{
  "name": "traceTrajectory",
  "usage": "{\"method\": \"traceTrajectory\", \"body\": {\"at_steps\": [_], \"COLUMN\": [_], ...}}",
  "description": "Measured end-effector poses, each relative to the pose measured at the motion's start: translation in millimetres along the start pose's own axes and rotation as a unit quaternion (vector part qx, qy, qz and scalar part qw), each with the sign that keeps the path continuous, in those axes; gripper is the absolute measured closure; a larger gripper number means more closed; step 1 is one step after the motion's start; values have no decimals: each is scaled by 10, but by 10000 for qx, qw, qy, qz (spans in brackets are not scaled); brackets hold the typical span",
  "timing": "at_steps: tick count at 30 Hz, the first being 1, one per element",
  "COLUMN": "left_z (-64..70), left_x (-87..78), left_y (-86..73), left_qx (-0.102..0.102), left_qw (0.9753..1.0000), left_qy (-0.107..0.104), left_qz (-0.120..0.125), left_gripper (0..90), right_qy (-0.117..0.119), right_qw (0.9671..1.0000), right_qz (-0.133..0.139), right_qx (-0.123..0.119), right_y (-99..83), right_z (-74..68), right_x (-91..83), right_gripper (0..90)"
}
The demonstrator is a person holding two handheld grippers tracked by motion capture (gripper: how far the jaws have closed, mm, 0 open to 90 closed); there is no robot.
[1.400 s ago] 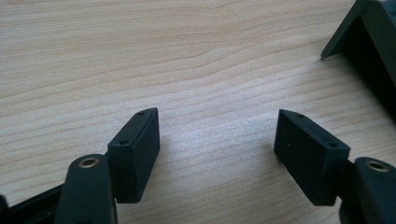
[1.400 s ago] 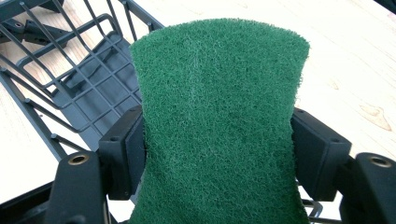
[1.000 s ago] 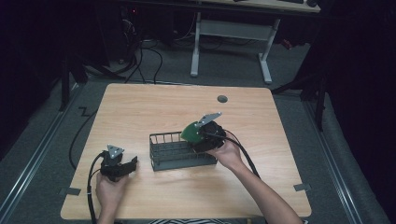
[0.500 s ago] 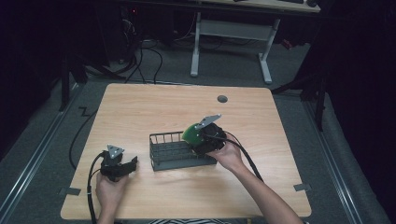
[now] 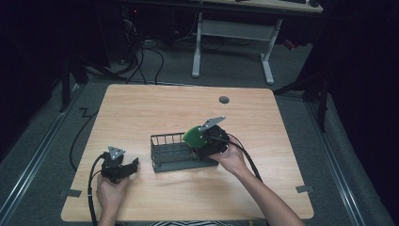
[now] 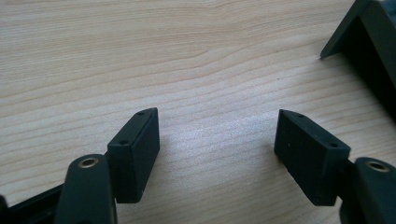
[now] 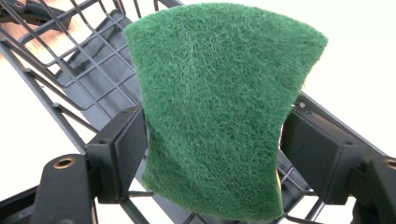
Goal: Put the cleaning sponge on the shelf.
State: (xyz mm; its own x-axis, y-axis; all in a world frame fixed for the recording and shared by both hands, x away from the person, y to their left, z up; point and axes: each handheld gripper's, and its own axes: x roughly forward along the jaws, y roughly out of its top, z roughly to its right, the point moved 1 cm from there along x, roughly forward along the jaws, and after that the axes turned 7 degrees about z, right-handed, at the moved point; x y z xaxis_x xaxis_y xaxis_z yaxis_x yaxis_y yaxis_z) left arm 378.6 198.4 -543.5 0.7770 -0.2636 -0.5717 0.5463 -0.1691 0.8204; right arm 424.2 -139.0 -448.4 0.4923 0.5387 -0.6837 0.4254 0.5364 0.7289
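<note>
- I am looking at a green scouring sponge [image 7: 219, 112]: coarse, fibrous face, roughly rectangular, pinched narrower at its waist where the pads are pressing it. A sliver of yellow is showing at its lower right edge in the right gripper view.
- I am reading the right gripper [image 5: 200, 140] as clamped on the sponge; its two black pads [image 7: 123, 149] are bearing on the sponge's two side edges, at 9 and 3 o'clock of it in that gripper's own view.
- The sponge is standing up out of the jaws, its broad face toward the camera, and most of it is reaching past the pads toward 12 o'clock.
- In the high view the sponge [image 5: 193, 135] is sitting above the right end of a dark wire rack [image 5: 171, 151], which is lying near the middle of the wooden table [image 5: 141, 108]. Whether the sponge is touching the rack wires I cannot tell.
- Behind the sponge the rack's mesh [image 7: 79, 70] is running off toward 10 o'clock.
- The left gripper [image 5: 129, 167] is resting low over bare table at roughly 8 o'clock of the rack, jaws standing wide apart with nothing between them [image 6: 215, 154].
- A dark corner of the rack [image 6: 364, 42] is showing at 2 o'clock in the left gripper view.
</note>
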Motion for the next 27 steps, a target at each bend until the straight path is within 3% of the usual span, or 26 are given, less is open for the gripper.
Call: {"method": "traceTrajectory", "body": {"at_steps": [8, 11, 27], "left_z": [0, 0, 0], "left_x": [0, 0, 0], "left_y": [0, 0, 0], "left_qx": [1, 1, 0], "left_qw": [10000, 10000, 10000], "left_qy": [0, 0, -1], "left_qz": [0, 0, 0], "left_gripper": [316, 315, 316], "right_qy": [12, -59, -273], "right_qw": [9997, 9995, 9948], "right_qz": [219, 318, 919], "right_qx": [61, 68, 331], "right_y": [-14, -38, -155], "right_z": [33, 49, 168], "right_x": [-127, -175, -554], "right_gripper": [229, 268, 336]}}
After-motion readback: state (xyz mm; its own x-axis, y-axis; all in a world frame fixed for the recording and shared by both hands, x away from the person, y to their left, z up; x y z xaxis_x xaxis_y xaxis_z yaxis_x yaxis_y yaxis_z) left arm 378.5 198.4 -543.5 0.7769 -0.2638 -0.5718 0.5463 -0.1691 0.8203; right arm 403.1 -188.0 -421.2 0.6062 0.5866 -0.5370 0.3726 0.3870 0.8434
